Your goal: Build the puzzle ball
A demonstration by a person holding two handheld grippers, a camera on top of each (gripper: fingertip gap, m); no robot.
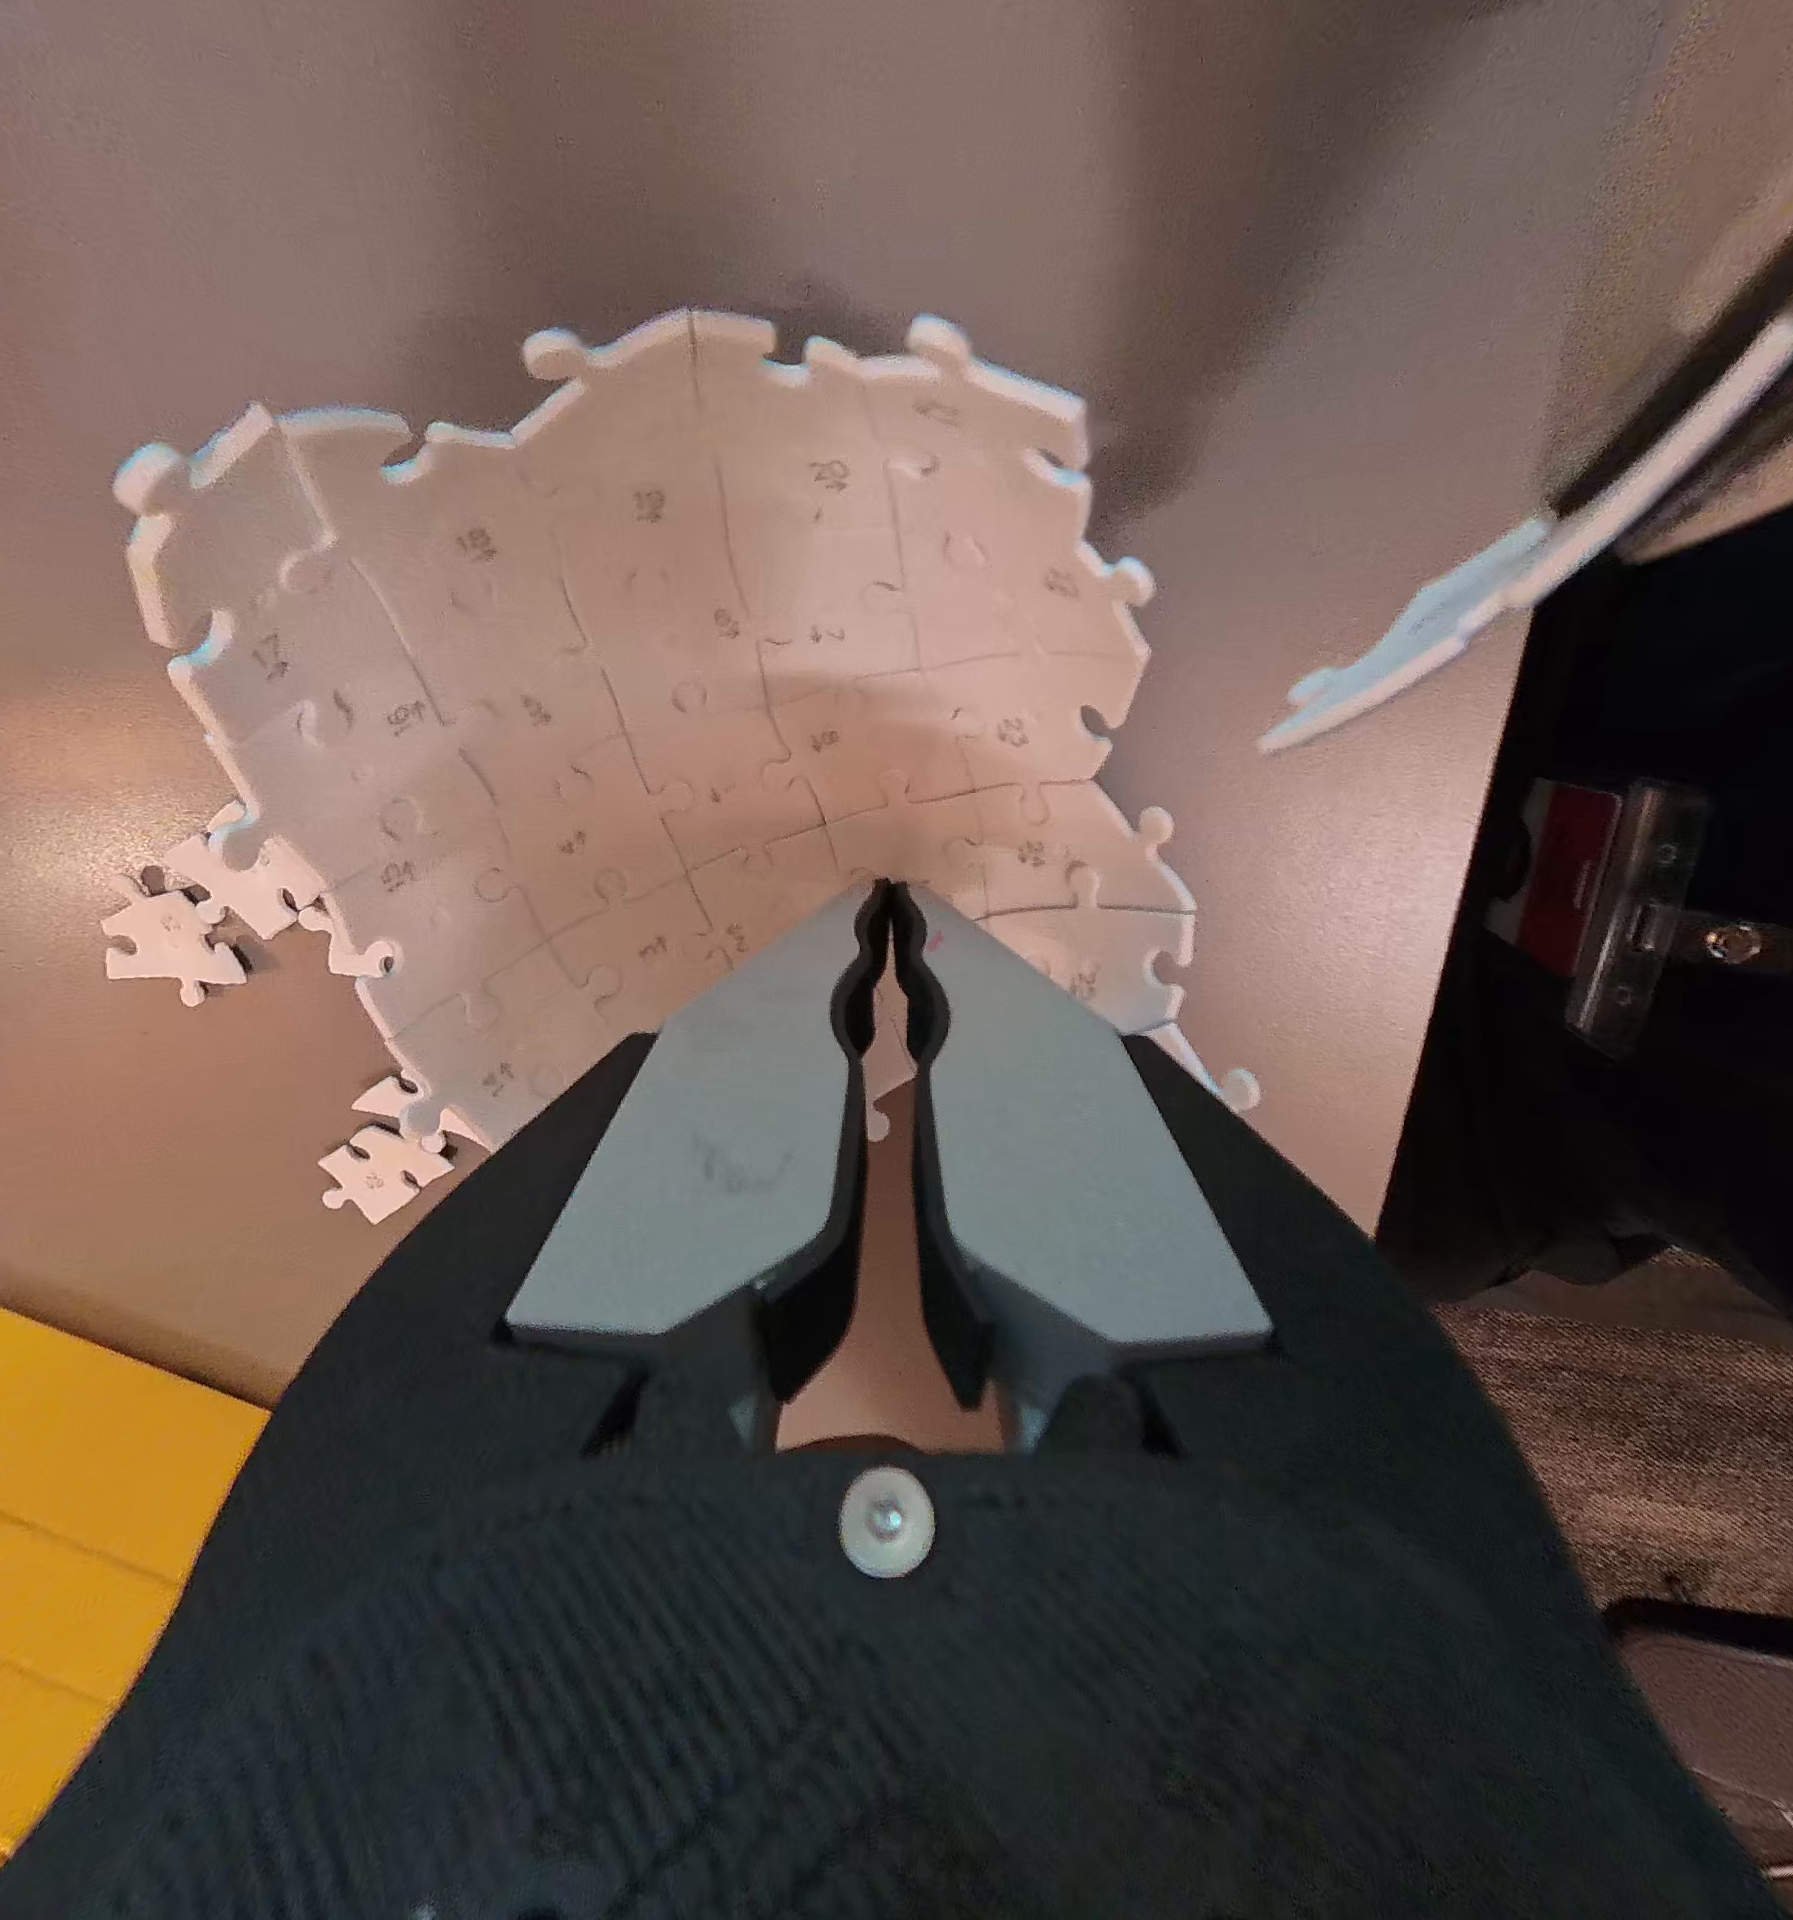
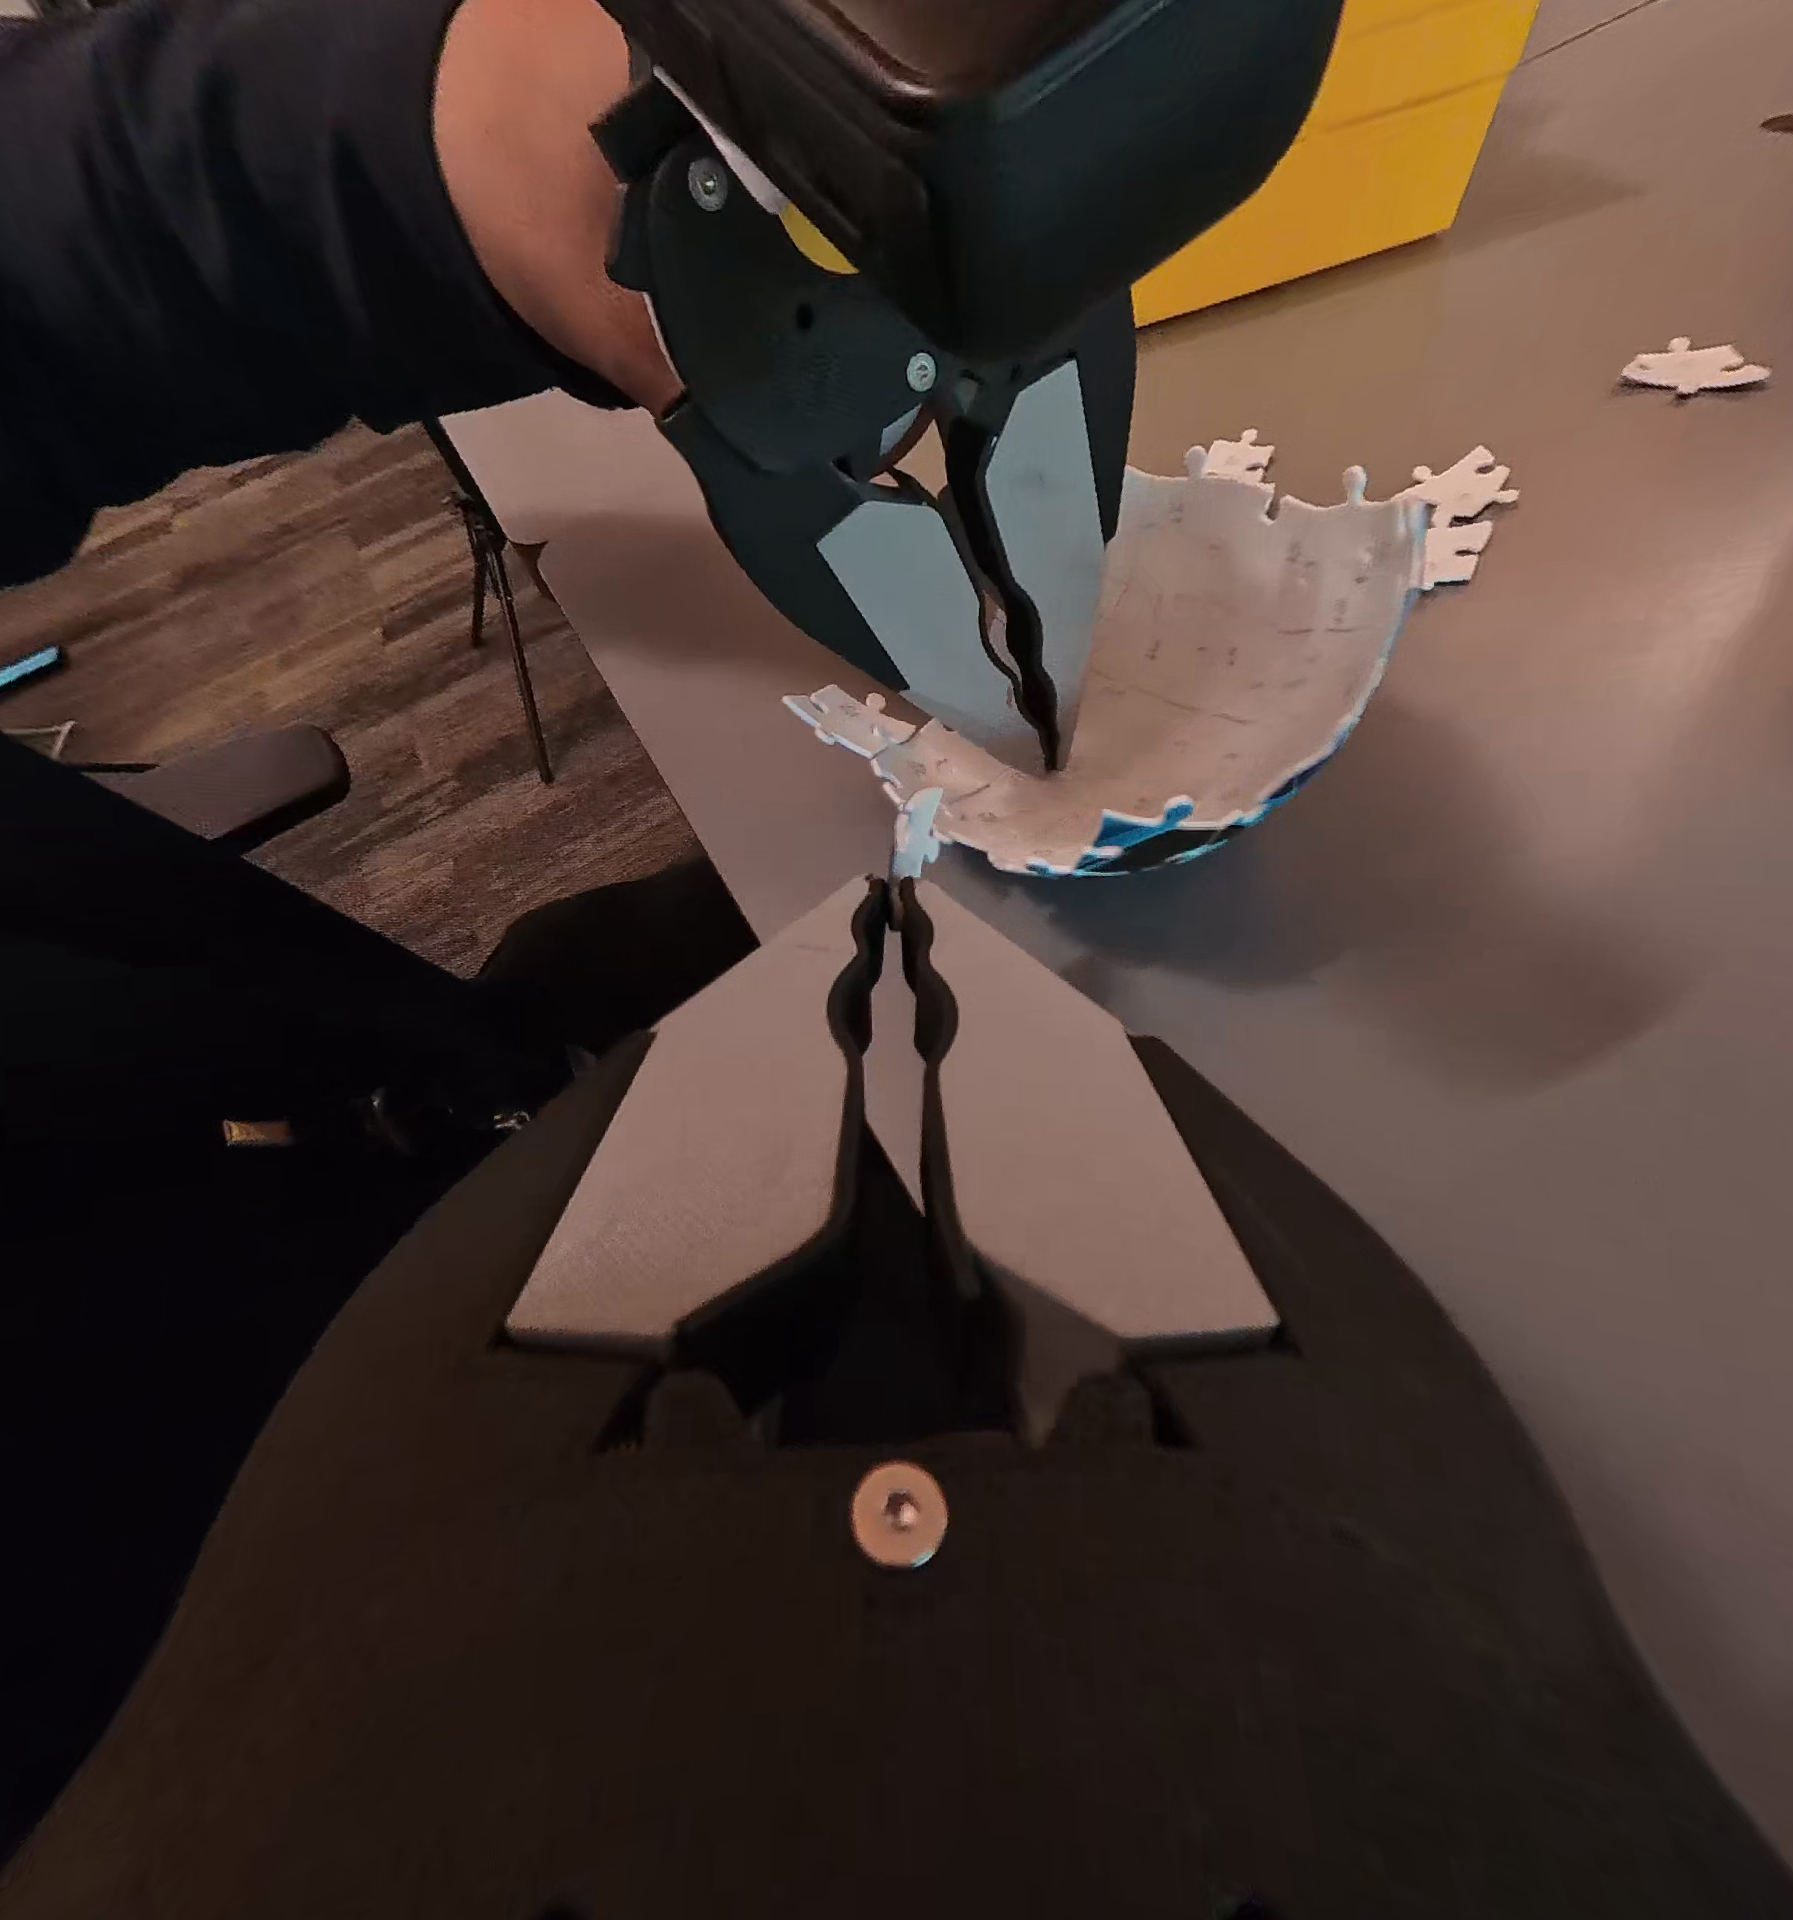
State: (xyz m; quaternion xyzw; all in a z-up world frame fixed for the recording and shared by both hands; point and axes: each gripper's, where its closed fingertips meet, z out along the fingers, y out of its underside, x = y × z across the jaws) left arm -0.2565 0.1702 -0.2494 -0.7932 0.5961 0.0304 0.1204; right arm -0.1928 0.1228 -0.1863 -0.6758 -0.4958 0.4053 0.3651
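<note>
I'm pressing the closed left gripper [image 2: 1050, 764] into the puzzle shell [image 1: 663, 644] – right gripper [image 2: 894, 888] is pinching a loose piece [image 2: 918, 826] at the shell's near rim.

Handwritten numbers mark the white inner faces of the puzzle shell [image 1: 663, 665] pieces; badge [image 1: 1598, 894] print too small to read.

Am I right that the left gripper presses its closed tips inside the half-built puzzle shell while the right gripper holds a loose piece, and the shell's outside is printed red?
Not quite. The outside of the puzzle shell is printed blue with dark patches, not red, as the right wrist view shows. The rest stands: the left gripper has its closed tips inside the shell, and the right gripper pinches a loose piece.
</note>
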